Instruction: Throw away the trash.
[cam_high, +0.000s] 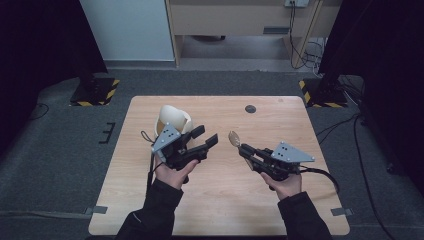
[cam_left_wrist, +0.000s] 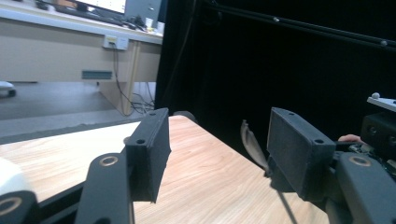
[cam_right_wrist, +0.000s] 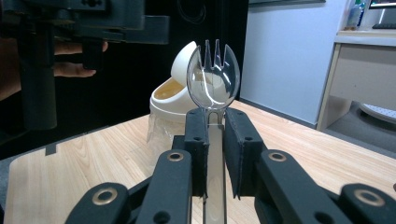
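My right gripper (cam_high: 242, 148) (cam_right_wrist: 215, 121) is shut on the handle of a clear plastic spork (cam_high: 234, 138) (cam_right_wrist: 213, 77), whose pronged bowl sticks out past the pads. From the left gripper view the spork (cam_left_wrist: 252, 147) shows edge-on between my own jaws, farther off. My left gripper (cam_high: 209, 136) (cam_left_wrist: 217, 135) stands open with nothing between its pads, held just right of a cream egg-shaped container (cam_high: 172, 120) (cam_right_wrist: 180, 93) with its hinged lid tipped up. Both grippers hover over the middle of the wooden table (cam_high: 225, 200), their tips pointing toward each other.
A small dark round cap (cam_high: 250, 108) sits in the tabletop near the far edge. Black curtains hang at both sides, and a pale wooden desk (cam_high: 250, 20) stands beyond the table. Cables trail on the grey floor at the right (cam_high: 350, 130).
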